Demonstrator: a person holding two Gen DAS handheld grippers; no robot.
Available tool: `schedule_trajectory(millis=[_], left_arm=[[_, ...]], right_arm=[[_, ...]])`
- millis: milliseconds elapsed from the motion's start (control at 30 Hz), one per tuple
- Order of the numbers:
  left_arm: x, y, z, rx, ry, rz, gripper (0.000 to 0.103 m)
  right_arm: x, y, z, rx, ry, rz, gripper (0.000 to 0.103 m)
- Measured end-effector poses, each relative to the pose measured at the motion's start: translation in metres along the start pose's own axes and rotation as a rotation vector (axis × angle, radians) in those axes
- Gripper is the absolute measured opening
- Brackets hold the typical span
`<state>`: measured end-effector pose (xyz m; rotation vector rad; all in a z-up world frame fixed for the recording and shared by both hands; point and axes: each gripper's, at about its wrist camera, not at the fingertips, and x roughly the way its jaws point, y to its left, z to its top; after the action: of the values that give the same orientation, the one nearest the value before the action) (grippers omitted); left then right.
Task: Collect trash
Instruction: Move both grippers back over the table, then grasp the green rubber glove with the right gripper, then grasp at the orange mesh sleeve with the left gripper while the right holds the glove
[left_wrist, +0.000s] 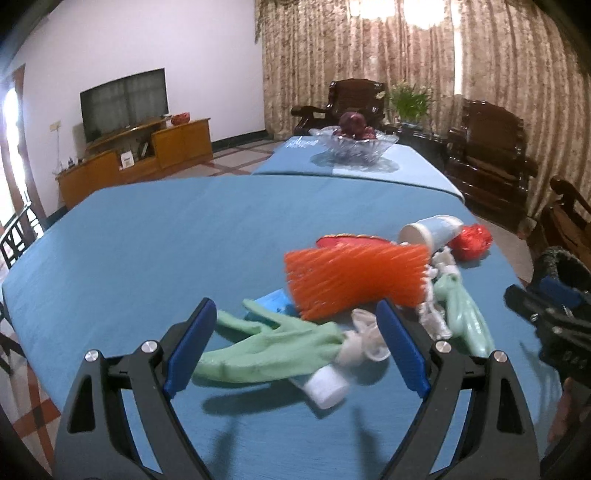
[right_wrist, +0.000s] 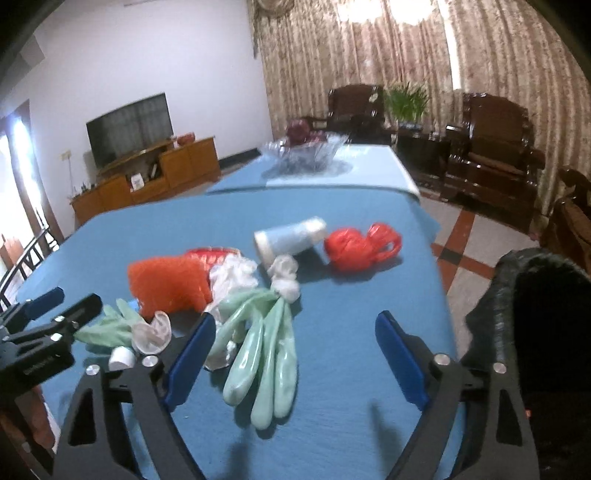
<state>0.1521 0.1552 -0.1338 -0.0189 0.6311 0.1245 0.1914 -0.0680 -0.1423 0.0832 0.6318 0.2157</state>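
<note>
Trash lies in a pile on the blue table (left_wrist: 147, 240). It holds an orange foam net (left_wrist: 351, 280), a green glove (left_wrist: 273, 350), a white-capped tube (left_wrist: 325, 386), a clear crumpled wrapper (left_wrist: 365, 332), a second green glove (right_wrist: 258, 350), a paper cup (right_wrist: 291, 238) on its side and a red plastic bag (right_wrist: 362, 245). My left gripper (left_wrist: 295, 347) is open, above the first glove and tube. My right gripper (right_wrist: 295, 358) is open, above the second glove. A black trash bag (right_wrist: 535, 332) hangs at the table's right edge.
A glass fruit bowl (left_wrist: 354, 144) stands on a second blue table behind. Dark wooden armchairs (left_wrist: 487, 158) line the right side by the curtains. A TV (left_wrist: 123, 101) on a wooden cabinet stands at the left wall.
</note>
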Motion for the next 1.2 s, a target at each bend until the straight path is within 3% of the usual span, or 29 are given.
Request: schedule_trajectory(millis=[300,500,567,733,900,1200], left_arm=[[0.017,-0.001,-0.016,0.013,0.036,-0.008,0.086],[0.023,-0.008,-0.023,0.021,0.049,-0.017,0.086],[0.024,-0.011,-0.023,0.029,0.049,-0.019,0.086],[0.026,-0.017,-0.024,0.034,0.053,-0.032,0.086],[0.024,-0.029,-0.024,0.053,0.047,-0.055,0.086],[0.036,-0.053,-0.029,0.076,0.058,-0.053,0.072]], right_arm=[[0.03,0.006,-0.013,-0.026,0.113,-0.004,0.072],[0.041,0.009,-0.016,-0.039,0.181,0.037,0.046],[0.045,0.013,-0.017,-0.061,0.202,0.057,0.03],[0.043,0.014,-0.018,-0.069,0.198,0.072,0.012],[0.033,0.008,-0.018,-0.055,0.174,0.043,0.009],[0.019,-0.02,-0.014,0.003,0.132,-0.012,0.008]])
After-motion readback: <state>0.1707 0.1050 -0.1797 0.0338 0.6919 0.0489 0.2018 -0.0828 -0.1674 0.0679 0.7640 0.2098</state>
